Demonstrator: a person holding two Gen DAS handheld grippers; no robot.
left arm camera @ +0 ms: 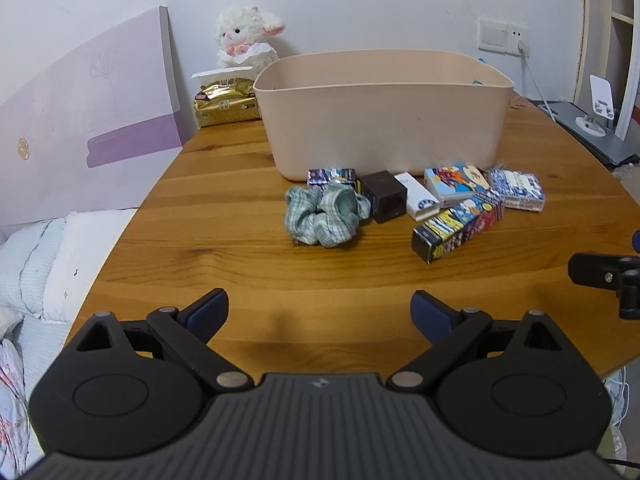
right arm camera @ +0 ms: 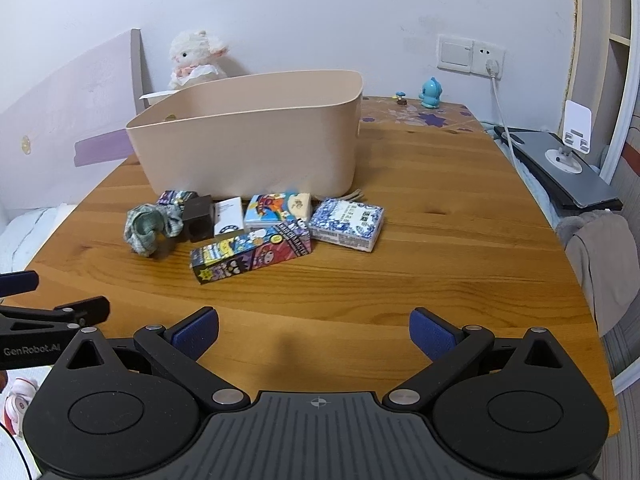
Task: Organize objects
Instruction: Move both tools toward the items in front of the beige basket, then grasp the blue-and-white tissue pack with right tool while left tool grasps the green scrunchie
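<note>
Several small boxes and a cloth lay at twelve o'clock before the bin on the desk. Both claws, left claw and right claw, were wide open, empty. Best approach: one item, squarely, gently.

Both wrist cameras sit low over the near edge of the wooden surface, each looking forward past its own wide-spread claw toward the wall at 12 o'clock. The left view faces the beige bin squarely; the right view stands further right, seeing the bin toward 11 o'clock. Both share the bin, the clutter before it and the plush lamb.
</note>
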